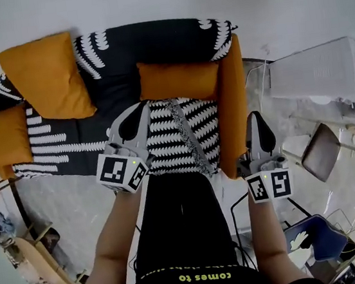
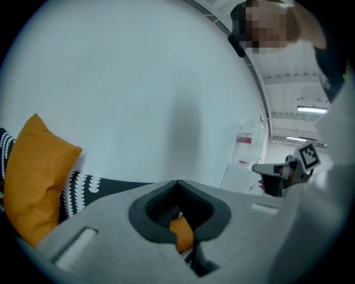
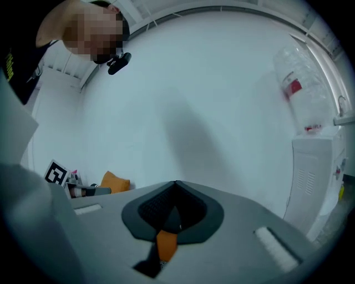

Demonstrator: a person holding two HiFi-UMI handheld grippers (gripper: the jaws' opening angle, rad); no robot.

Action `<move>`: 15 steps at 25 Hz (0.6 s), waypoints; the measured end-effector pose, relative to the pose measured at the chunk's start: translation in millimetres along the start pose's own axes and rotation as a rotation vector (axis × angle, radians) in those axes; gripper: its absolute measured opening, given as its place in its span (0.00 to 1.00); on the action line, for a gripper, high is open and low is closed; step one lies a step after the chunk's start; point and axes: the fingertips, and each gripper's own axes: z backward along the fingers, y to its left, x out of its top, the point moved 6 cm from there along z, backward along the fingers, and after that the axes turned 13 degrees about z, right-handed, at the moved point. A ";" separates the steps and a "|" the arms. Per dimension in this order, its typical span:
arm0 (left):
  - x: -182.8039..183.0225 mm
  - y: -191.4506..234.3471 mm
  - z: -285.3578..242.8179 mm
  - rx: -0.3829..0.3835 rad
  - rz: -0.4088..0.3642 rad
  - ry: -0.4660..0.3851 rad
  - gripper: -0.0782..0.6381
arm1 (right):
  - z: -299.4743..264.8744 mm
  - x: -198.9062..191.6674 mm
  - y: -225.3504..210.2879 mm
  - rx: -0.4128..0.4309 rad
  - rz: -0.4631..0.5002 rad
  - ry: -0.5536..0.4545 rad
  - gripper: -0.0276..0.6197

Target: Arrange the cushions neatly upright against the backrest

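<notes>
Looking down in the head view, I hold the patterned cushion [image 1: 183, 134] by its two edges with the left tool [image 1: 140, 112] and the right tool [image 1: 256, 118], over the sofa [image 1: 111, 82]. Left gripper view, then right gripper view: each tool is clamped tight on a fold of it. I judge it soft, light and floppy, best pinched at the seams.

Head view: the person's torso [image 1: 182, 228] covered the near edge of the patterned cushion [image 1: 183, 137], and the left gripper [image 1: 138, 114] overlapped its near left corner. Gripper views: between the closed jaws of the left gripper and of the right gripper [image 3: 176, 184] only a sliver of orange fabric [image 2: 182, 233] was visible, the rest of the cushion lying hidden beneath the gripper bodies. The orange cushion [image 2: 33, 177] at far left was cut off by the dark rim of the left gripper view.
</notes>
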 end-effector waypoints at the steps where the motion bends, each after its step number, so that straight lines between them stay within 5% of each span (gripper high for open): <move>1: 8.1 -11.2 9.5 -0.002 -0.002 -0.003 0.11 | 5.1 15.7 -0.5 0.009 0.010 -0.018 0.06; 9: 59.9 -72.7 78.4 0.042 -0.023 -0.094 0.11 | 46.6 111.0 5.8 0.100 0.052 -0.150 0.06; 15: 85.4 -104.0 115.6 0.103 -0.035 -0.162 0.11 | 80.9 138.5 12.8 0.119 0.049 -0.179 0.06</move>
